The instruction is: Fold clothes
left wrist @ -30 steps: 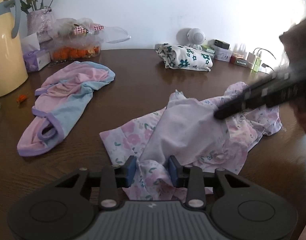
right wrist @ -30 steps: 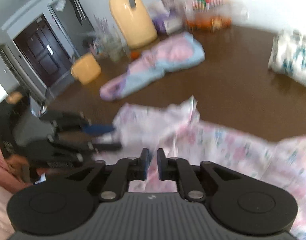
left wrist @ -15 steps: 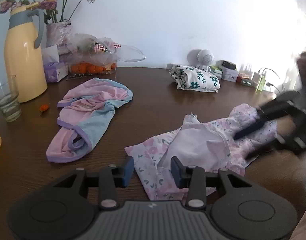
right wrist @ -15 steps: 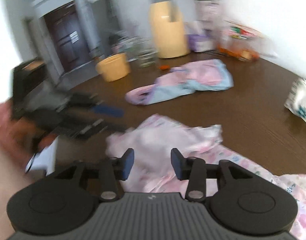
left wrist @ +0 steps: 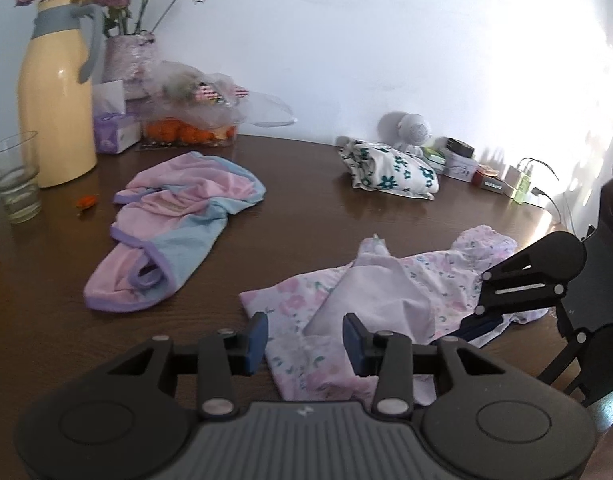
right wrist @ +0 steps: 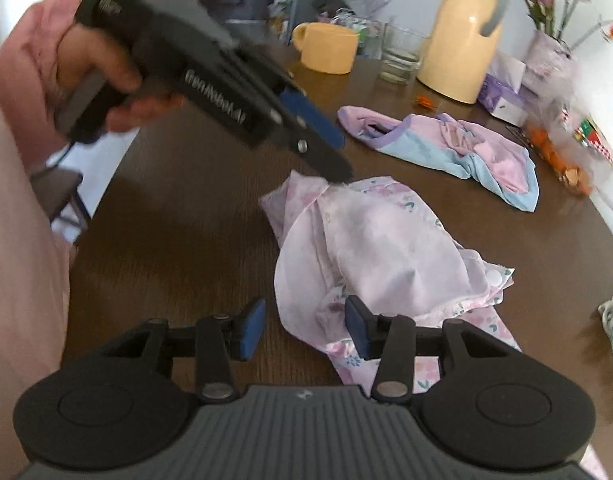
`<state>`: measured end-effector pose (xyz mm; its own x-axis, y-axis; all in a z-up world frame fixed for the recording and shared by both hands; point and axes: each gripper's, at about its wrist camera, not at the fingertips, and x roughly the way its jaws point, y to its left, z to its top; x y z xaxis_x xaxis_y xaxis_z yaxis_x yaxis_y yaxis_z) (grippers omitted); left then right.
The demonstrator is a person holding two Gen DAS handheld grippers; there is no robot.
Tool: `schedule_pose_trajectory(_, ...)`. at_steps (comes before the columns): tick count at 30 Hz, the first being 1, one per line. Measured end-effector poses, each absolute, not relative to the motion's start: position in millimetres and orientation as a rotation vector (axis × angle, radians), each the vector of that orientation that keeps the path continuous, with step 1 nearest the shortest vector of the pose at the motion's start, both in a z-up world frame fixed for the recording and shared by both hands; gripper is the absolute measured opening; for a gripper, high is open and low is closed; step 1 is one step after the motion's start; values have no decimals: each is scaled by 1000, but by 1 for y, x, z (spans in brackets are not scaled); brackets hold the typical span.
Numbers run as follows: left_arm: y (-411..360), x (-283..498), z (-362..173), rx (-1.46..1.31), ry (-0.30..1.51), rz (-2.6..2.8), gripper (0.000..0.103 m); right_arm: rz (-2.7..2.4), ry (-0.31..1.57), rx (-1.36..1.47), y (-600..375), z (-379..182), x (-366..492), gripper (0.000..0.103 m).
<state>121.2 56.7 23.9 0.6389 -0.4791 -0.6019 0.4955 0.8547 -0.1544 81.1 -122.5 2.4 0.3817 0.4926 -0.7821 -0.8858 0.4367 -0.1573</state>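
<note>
Both grippers have let go of the floral garment [left wrist: 390, 296] and drawn back. It lies crumpled on the table [left wrist: 298, 208] just ahead of the spread left gripper [left wrist: 304, 338] and right gripper [right wrist: 304, 326], probably to regrip another edge.

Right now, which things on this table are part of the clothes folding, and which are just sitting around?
Folding job:
floral pink garment
pink-and-blue garment
folded green-flowered cloth

Just lying about:
yellow jug
drinking glass
tissue box
flower vase
oranges
</note>
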Motion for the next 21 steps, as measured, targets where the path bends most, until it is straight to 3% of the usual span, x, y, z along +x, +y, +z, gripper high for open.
schedule_pose_trajectory(3,59,121,23,26,683,-546,39,961,717,-714,-122,-3,77,37)
schedule_pose_trajectory(5,59,121,22,31,683,-537,39,959,713,-749,-122,-5,76,23)
schedule_pose_trajectory(6,60,121,22,34,682,-533,39,953,717,-750,-122,-6,78,7)
schedule_pose_trajectory(7,60,121,22,40,680,-527,39,944,726,-728,-124,-4,81,4)
schedule_pose_trajectory(12,54,122,19,68,680,-537,38,896,771,-560,-144,14,101,2)
schedule_pose_trajectory(21,25,124,-2,140,724,-620,26,874,825,-566,-157,6,102,2)
